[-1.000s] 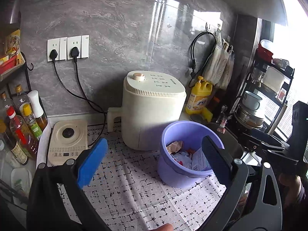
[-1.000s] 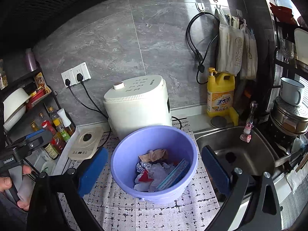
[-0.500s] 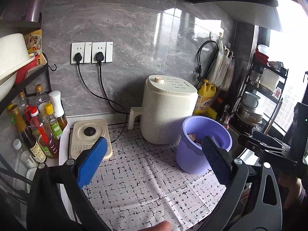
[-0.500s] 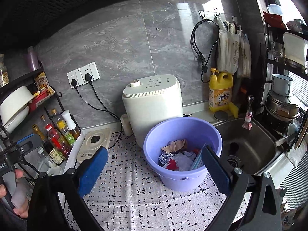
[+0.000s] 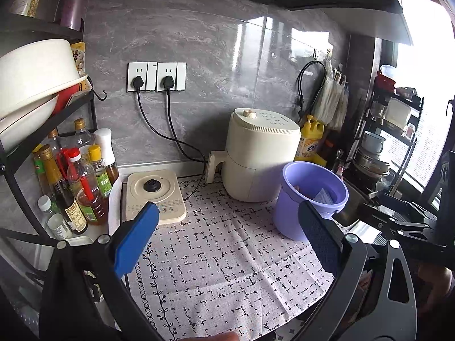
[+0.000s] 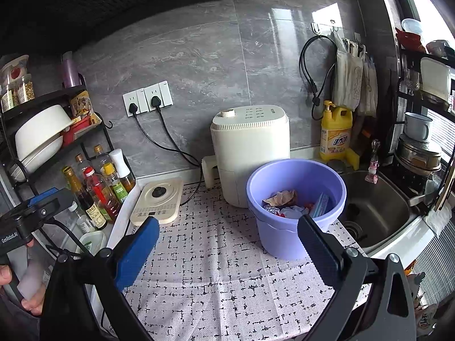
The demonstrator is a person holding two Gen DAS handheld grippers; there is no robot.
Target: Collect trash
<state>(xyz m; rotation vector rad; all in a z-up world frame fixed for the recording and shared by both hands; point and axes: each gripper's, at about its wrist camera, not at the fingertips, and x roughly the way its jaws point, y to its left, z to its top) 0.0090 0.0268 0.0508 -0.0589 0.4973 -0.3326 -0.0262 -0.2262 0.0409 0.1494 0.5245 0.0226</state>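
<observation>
Both grippers have backed off the bucket (image 6: 295,207); cloth (image 6: 227,270) bare between.

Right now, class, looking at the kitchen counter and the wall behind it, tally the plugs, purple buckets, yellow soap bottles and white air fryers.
Plugs: 2
Purple bucket: 1
Yellow soap bottle: 1
White air fryer: 1
Total: 5
</observation>
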